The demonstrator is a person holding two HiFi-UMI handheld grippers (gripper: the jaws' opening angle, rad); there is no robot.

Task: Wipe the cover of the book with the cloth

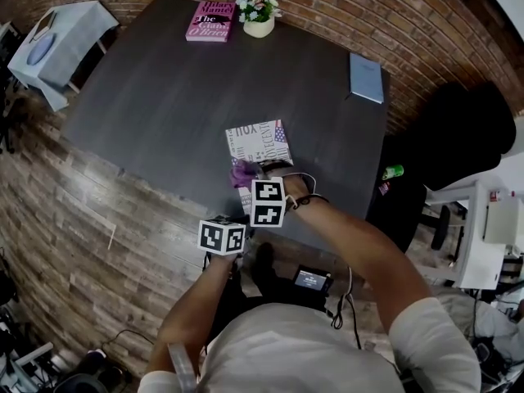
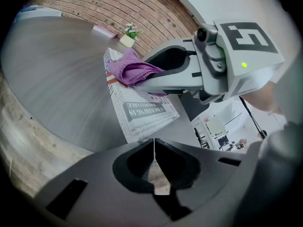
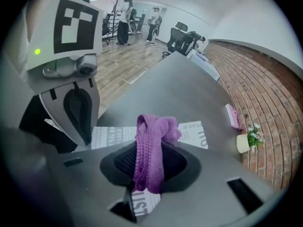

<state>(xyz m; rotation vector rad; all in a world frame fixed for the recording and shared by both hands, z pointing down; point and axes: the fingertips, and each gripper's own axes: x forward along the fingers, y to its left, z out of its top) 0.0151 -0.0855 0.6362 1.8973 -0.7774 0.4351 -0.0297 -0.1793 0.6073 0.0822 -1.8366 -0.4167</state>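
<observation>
Purple cloth point(image 3: 152, 131) is hanging soft & limp in your right gripper point(image 3: 149, 167), jaws pinching its middle, over the book point(image 1: 260, 142) lying flat nr the table's point(image 1: 147, 97) front edge. Your left gripper point(image 2: 155, 157) is sitting closed, empty; book's prob light & slick, so pin a corner.

near edge of book point(image 1: 259, 143) hidden beneath right claw point(image 1: 248, 180), cloth point(image 1: 240, 170) partly covered there
</observation>
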